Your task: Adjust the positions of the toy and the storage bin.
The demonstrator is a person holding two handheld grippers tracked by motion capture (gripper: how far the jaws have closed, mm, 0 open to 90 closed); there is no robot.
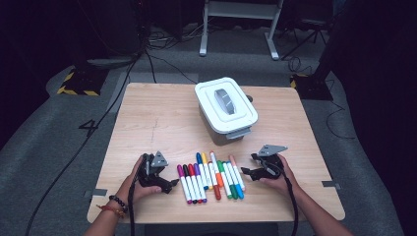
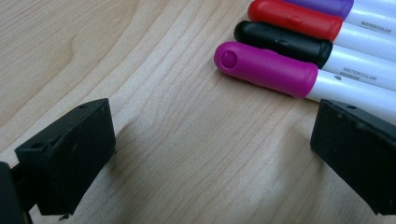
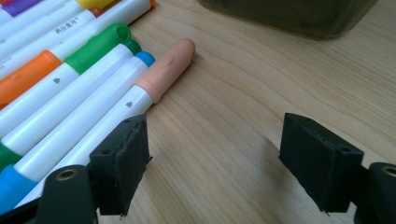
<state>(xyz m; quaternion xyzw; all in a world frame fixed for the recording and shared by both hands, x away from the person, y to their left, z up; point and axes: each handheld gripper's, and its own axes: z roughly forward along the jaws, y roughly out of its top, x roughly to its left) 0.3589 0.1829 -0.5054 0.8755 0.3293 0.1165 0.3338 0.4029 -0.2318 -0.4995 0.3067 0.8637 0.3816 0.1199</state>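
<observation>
Presently: watercolor markers in a row on desk, none lifted; lidded white bin behind, closed. Left hand-held gripper and right hand-held gripper both spread, empty, flanking the row.

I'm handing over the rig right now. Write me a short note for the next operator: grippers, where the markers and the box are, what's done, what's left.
Left gripper: open, nothing between its jaws, resting on the table just left of the marker row, nearest the magenta marker.
Right gripper: open, holding nothing, just right of the row, beside the peach-capped marker.
Markers: all lying side by side on the table at the near edge, caps on.
White-lidded box: behind the row, lid on.
Done: nothing picked up that I can see.
Left: probably open the box and load the markers.
</observation>
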